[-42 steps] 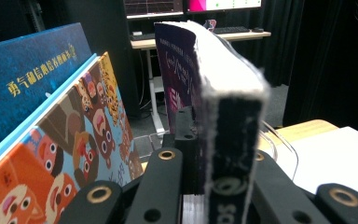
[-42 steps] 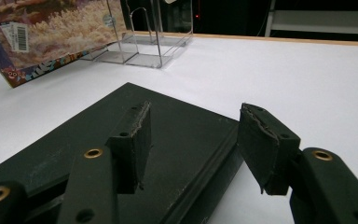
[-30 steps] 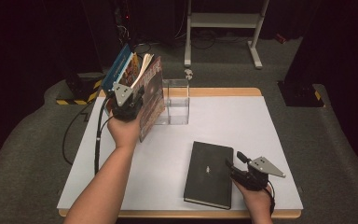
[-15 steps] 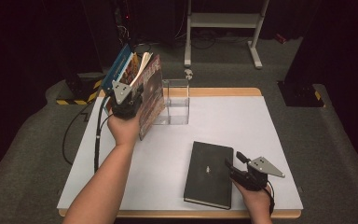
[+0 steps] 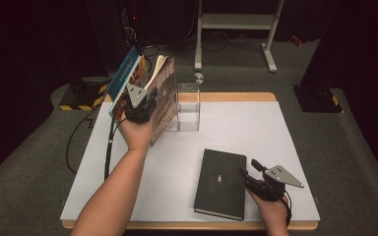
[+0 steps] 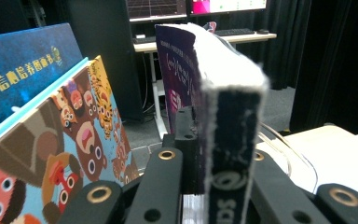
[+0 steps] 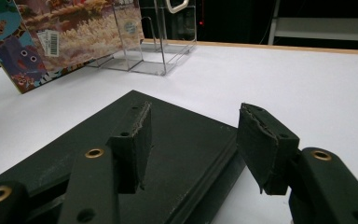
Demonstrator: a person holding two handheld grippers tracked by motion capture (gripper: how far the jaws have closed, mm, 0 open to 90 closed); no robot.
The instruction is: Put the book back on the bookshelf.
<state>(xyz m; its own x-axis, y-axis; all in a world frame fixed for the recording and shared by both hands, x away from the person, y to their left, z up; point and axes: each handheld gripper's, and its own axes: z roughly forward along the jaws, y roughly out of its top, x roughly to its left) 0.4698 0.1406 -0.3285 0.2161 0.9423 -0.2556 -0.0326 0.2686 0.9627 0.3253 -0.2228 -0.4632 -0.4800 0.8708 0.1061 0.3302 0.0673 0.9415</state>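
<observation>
The left gripper (image 5: 139,104) is clamping its jaws tight on the spine of a purple book (image 6: 223,116), holding it upright at the table's ten o'clock corner, beside a leaning cartoon book (image 6: 70,140) and a blue book (image 6: 23,70), next to the clear acrylic stand (image 5: 187,108). At five o'clock, the right gripper (image 7: 191,140) is hovering with jaws half open over the edge of the black book (image 5: 221,182) lying flat, gripping nothing.

Upright purple book (image 6: 223,121), flat black book (image 5: 220,183)
</observation>
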